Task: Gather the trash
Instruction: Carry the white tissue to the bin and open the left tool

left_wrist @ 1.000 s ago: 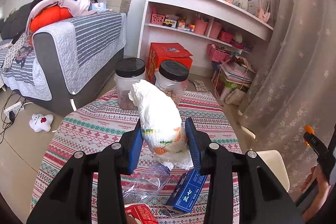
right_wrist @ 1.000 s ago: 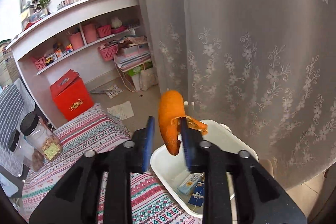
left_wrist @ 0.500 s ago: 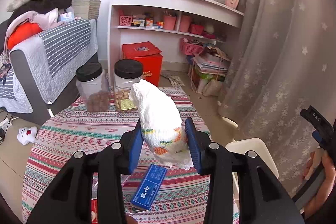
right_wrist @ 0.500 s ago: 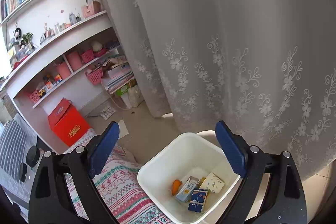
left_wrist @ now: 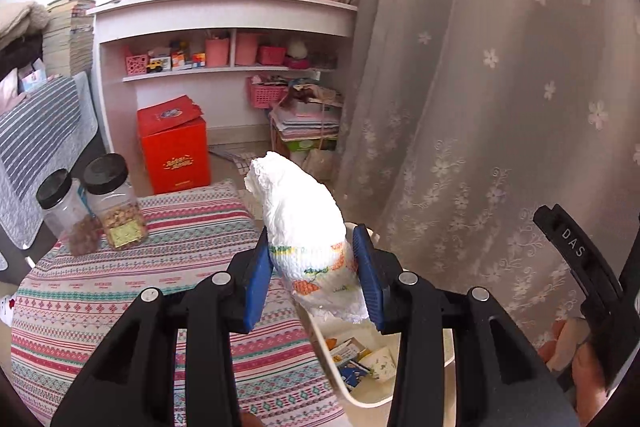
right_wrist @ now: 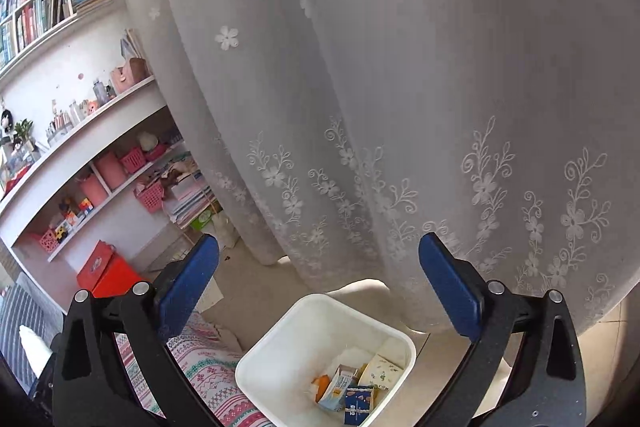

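White bundle: rolled diaper with a printed waistband, upright, clamped at its lower half in the left tongs.
Left tongs: clenched on the diaper, blue pads pressing both sides; held above the right edge of the bench and over the near rim of the bin.
Right tongs: released, spread wide after just opening, nothing between the pads; hanging above the bin.
Bin: white plastic, square with rounded corners, on the floor just beside the bench's right edge, near the lace curtain.
Bin contents: orange peel, small cartons, a blue packet, a pale printed wrapper, all at the bottom.
Bench: covered with a striped patterned cloth in red, pink and teal.
Far left corner of bench: two clear jars with black lids, touching each other, one with dark contents, one with pale ones.
Hand: fingers on the black handle of the right tongs, at the right edge of the left view.
Behind bench: red box on the floor, white shelves with pink baskets.
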### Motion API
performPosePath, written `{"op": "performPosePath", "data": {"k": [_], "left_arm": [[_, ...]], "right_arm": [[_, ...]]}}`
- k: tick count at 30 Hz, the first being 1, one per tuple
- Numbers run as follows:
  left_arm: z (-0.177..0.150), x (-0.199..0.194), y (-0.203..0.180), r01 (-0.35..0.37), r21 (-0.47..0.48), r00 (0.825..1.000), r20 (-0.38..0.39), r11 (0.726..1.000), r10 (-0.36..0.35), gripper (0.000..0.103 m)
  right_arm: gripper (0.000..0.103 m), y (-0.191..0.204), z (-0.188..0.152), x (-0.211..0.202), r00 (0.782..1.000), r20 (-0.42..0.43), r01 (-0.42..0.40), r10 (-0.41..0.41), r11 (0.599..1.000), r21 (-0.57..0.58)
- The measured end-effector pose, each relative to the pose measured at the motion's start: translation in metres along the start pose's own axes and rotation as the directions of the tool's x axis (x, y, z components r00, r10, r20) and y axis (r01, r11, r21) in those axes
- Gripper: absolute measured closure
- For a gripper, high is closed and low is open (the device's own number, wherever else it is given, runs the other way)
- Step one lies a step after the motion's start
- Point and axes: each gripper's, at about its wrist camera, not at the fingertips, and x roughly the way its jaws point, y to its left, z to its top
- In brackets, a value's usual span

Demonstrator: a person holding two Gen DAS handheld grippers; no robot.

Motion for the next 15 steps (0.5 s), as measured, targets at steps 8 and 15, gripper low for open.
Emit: {"op": "performPosePath", "data": {"k": [8, 15], "left_arm": [[-0.003, 0.048, -0.052, 0.104, -0.034, 0.985, -0.135, 0.994, -0.107, 0.029], [-0.010, 0.050, -0.045, 0.069, -0.033, 0.982, -0.172, 0.997, -0.073, 0.022]], "right_arm": [[0.007, -0.032, 0.011, 0.004, 0.998, -0.005, 0.056, -0.056, 0.996, 0.072], [0.007, -0.027, 0.006, 0.001, 0.997, -0.001, 0.076, -0.076, 0.996, 0.038]]}}
